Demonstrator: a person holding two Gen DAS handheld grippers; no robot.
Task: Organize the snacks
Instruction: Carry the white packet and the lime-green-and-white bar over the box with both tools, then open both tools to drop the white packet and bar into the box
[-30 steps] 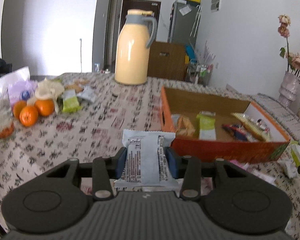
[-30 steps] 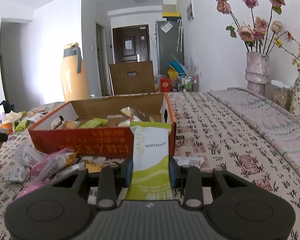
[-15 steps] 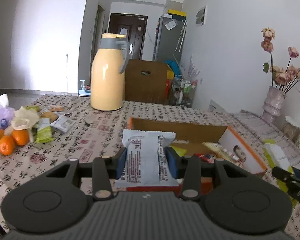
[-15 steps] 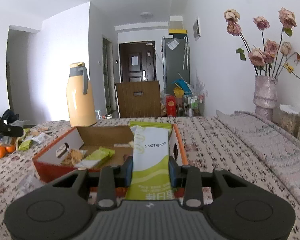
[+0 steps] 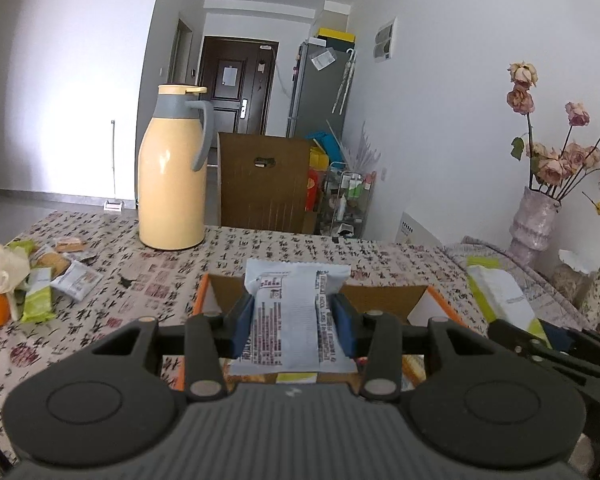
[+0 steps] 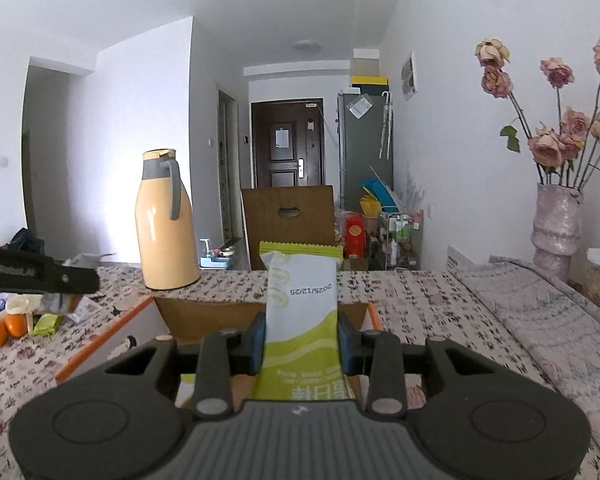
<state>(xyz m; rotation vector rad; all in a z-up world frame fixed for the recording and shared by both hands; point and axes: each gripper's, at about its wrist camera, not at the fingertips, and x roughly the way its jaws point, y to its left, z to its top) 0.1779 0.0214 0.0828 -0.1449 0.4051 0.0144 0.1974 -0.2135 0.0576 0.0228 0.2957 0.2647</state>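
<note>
I had a packet in each set of fingers: my left gripper [image 5: 294, 326] was clamped on a pale blue-white snack packet [image 5: 296, 320], and my right gripper [image 6: 302, 340] was pinched tight on a green and white packet [image 6: 302, 320] that stood up between its pads. Both hung over the near end of the orange cardboard box [image 5: 436, 300], whose brown inner wall showed just behind each packet, so I judged this step nearly finished, with only the lowering and letting go remaining. From these angles I could see little of the box's inside beyond a strip of yellow-green wrapper under my left fingers, so I could not tell how full it was. There was plainly more to do: a loose heap of snacks [image 5: 48, 276] lay at the far left of the patterned tablecloth [image 5: 112, 312], close by some oranges [image 6: 8, 326] and a crumpled white wrapper. Nothing stood between my packets and the box. The tall yellow thermos jug [image 5: 172, 172] stood well behind it, and the vase of dried roses [image 6: 556, 220] kept to the right edge of the table. My two grippers were close side by side, so I thought they might bump as I set the packets down together.
</note>
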